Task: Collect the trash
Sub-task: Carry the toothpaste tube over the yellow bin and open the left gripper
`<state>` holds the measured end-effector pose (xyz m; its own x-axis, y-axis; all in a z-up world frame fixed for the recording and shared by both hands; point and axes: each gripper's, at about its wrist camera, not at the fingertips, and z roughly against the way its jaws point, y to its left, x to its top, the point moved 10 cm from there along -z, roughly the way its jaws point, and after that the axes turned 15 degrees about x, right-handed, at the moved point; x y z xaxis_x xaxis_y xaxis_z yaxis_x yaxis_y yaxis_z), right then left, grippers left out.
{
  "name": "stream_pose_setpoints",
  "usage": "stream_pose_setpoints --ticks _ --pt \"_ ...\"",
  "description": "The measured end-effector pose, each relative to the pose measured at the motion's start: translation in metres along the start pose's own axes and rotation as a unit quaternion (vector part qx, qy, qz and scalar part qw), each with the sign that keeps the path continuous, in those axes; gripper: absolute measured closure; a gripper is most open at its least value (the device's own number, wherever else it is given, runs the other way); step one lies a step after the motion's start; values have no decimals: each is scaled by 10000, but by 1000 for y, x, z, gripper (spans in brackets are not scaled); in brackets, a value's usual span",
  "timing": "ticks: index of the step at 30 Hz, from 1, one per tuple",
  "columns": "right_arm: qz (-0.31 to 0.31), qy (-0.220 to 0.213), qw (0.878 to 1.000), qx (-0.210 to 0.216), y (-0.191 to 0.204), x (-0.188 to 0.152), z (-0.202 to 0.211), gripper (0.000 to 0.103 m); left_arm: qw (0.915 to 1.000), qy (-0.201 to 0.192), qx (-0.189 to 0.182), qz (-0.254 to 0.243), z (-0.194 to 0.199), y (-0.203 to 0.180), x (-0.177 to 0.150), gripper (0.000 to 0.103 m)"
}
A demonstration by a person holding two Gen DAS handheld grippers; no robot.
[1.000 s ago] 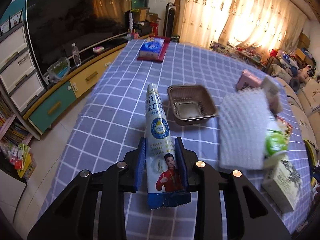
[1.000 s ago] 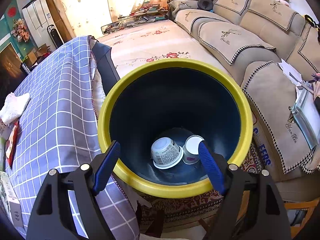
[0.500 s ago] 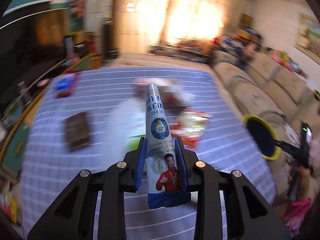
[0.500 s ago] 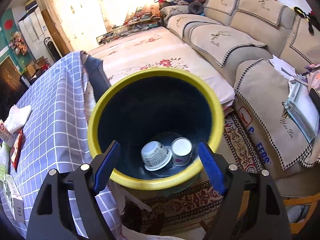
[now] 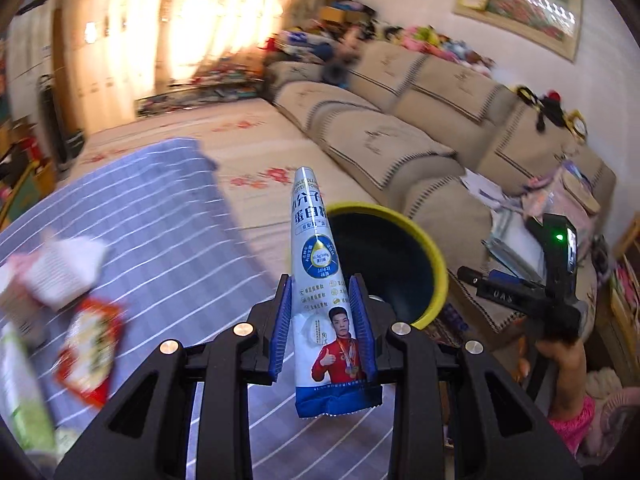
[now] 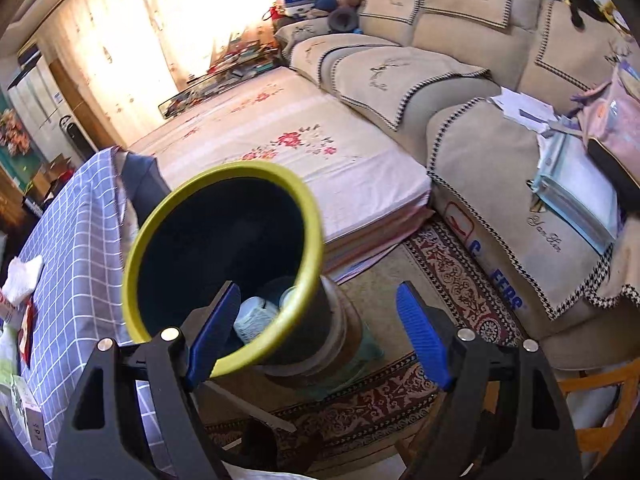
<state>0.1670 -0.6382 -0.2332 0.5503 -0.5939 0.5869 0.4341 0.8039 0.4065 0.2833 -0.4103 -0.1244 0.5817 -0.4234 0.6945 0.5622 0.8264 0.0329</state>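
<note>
My left gripper (image 5: 322, 322) is shut on a tall blue-and-white packet (image 5: 320, 276) with a man in red printed on it. It holds the packet upright over the table's right edge, just in front of the yellow-rimmed dark bin (image 5: 420, 240). In the right wrist view the bin (image 6: 308, 236) stands on the floor beside the table, with two white cups (image 6: 256, 316) at its bottom. My right gripper (image 6: 320, 328) is open and empty above the bin's right side. It also shows in the left wrist view (image 5: 516, 292), to the right of the bin.
The table with its blue checked cloth (image 5: 168, 248) carries a red snack wrapper (image 5: 90, 344), white foam netting (image 5: 64, 268) and a green carton (image 5: 20, 392) at the left. A beige sofa (image 6: 460, 92), a low floral bed (image 6: 304, 152) and a patterned rug (image 6: 448, 280) lie behind the bin.
My left gripper has swung right with the packet, from facing the table to facing the bin. My right gripper has moved right and back, so the bin now sits to its left.
</note>
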Motion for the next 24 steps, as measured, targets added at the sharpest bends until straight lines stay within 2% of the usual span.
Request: stream_pose_setpoints --ticks 6,9,11,12,14,16,19,22,24 --pt "-218 -93 9997 -59 -27 -3 14 26 9985 353 -184 -368 -61 -65 14 73" --pt "-308 -124 9994 -99 -38 -5 19 25 9975 493 -98 -499 -89 -85 16 72" --pt "-345 -125 9993 -115 -43 -6 21 25 9972 534 -58 -519 -102 -92 16 67" --pt "-354 -121 9992 -118 -45 -6 22 25 9971 541 -14 -542 -109 -94 17 59" --pt "-350 -106 9993 -112 -44 -8 21 25 9969 573 99 -531 -124 -96 19 55" --pt "-322 -89 9994 -88 -40 -8 20 25 9971 588 135 -456 -133 -95 21 47" --pt "-260 -66 9996 -40 -32 -8 19 25 9977 608 137 -277 -127 -76 17 45" --pt "-186 -40 9998 7 -24 -8 16 24 9990 441 59 -105 -105 -63 19 36" --pt "-135 -21 9999 45 -19 -9 14 24 9997 233 64 -35 -81 -52 20 35"
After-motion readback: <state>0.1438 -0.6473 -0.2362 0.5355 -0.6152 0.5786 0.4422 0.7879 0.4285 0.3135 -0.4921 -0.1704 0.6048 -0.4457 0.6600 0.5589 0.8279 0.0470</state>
